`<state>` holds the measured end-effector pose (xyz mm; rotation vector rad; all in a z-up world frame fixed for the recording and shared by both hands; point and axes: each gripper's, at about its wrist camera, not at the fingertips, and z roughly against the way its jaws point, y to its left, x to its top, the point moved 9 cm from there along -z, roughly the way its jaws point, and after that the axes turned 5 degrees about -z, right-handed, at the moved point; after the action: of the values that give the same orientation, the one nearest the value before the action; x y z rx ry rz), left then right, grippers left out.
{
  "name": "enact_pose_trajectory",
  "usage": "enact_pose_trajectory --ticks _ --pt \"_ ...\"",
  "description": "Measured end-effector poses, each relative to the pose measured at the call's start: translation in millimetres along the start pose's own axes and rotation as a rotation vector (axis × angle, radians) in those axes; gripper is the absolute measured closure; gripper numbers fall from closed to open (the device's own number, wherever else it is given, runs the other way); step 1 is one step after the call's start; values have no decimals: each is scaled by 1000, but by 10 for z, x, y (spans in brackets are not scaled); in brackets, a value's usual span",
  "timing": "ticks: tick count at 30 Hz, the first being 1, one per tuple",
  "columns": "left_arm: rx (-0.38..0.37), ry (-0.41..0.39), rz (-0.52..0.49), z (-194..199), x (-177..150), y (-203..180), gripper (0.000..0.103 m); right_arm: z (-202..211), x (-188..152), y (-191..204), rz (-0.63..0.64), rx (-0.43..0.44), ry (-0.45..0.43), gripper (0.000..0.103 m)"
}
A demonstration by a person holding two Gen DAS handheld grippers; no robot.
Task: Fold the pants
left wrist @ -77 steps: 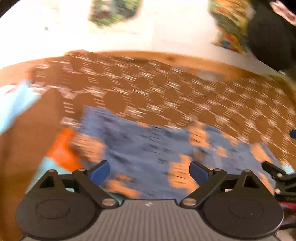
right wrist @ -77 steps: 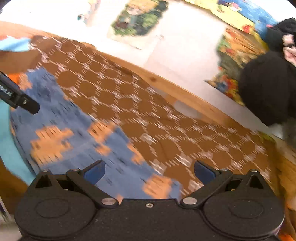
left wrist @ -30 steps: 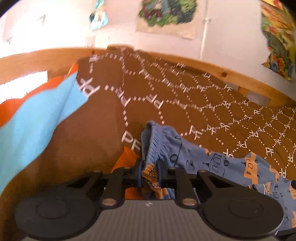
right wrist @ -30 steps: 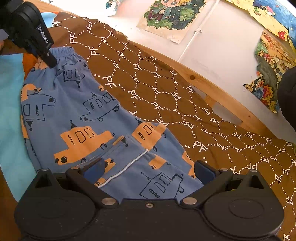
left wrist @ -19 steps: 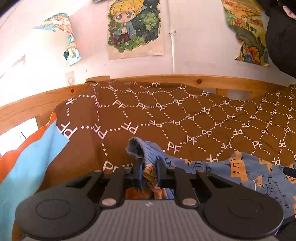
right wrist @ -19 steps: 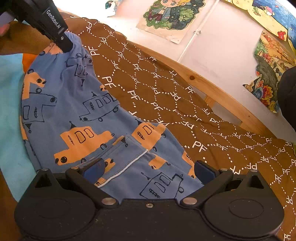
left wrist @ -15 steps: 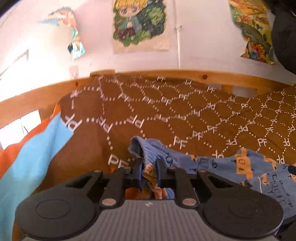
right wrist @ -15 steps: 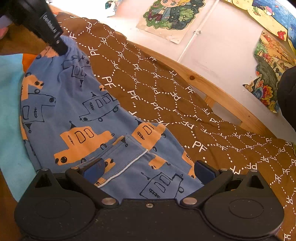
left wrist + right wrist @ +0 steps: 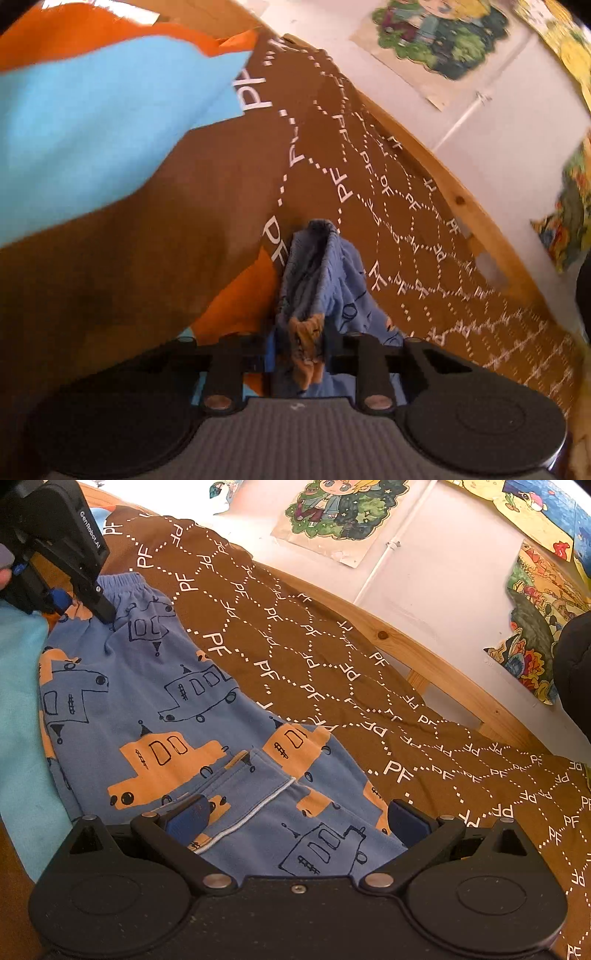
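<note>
Right wrist view: blue pants [image 9: 155, 701] printed with orange and outlined vehicles lie spread on a brown bedspread [image 9: 332, 686] patterned with dotted hexagons and "PF". The left gripper [image 9: 298, 345] pinches the gathered waistband, its jaws narrow on the cloth. The right gripper [image 9: 295, 818] stands wide over the folded leg end, gripping nothing. A turquoise and orange cloth [image 9: 92, 103] lies beside the pants; a wooden bed rail [image 9: 436, 672] and posters [image 9: 340, 513] stand behind.

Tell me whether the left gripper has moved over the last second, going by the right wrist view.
Yes. The left gripper, shut on the pants waistband, has come down and toward the wooden bed rail, carrying the waistband corner with it.
</note>
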<state>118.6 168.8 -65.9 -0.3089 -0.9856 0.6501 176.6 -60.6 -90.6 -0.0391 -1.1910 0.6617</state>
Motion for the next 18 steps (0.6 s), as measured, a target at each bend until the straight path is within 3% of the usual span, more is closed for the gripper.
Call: enact_pose_trajectory --ticks 5,10,13,16,18 --pt "65 -40 -69 80 14 -68 87 0 -2 2 -1 -1 -1 1" --pt "121 -113 -323 238 32 -449 87 -3 -6 3 -2 -1 -1 1" --pt "86 -144 -386 327 51 -681 87 36 35 -26 -21 8 -13 1" --pt "29 -163 -429 416 96 -940 87 227 209 -163 -83 39 -96 1" --pt "-7 -170 -477 483 95 -1133 87 306 290 -270 -69 52 -104 1"
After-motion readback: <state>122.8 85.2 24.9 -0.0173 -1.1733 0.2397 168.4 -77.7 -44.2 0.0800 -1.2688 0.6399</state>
